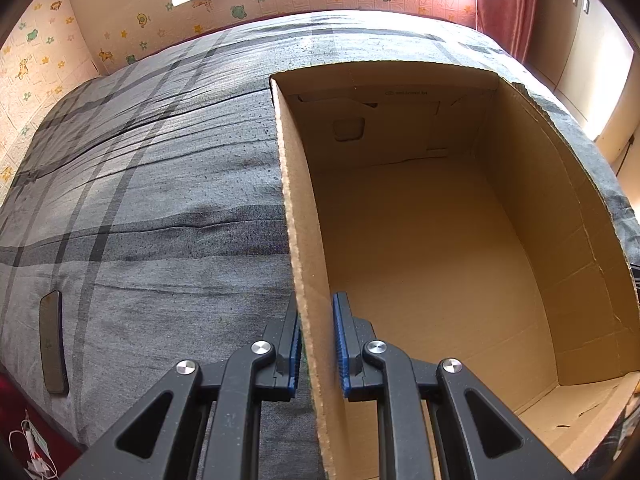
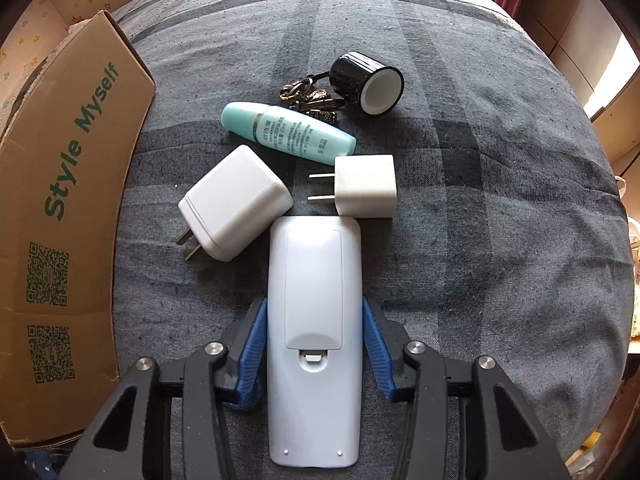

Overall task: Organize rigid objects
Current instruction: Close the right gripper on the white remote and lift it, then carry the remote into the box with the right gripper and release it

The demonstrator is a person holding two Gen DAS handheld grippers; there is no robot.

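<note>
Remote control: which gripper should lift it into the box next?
Right. The right gripper already straddles the remote control, pads at its sides. The left gripper is shut on the cardboard box wall, steadying it.

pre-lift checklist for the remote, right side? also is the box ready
1. Right gripper straddles the remote, a blue finger at each long side: ok.
2. Fingers pressing the remote firmly: cannot tell.
3. Remote's far end free of the two chargers: cannot tell, all three sit very close.
4. Left gripper shut on the box wall: ok.
5. Box floor bare, room for the remote: ok.
</note>
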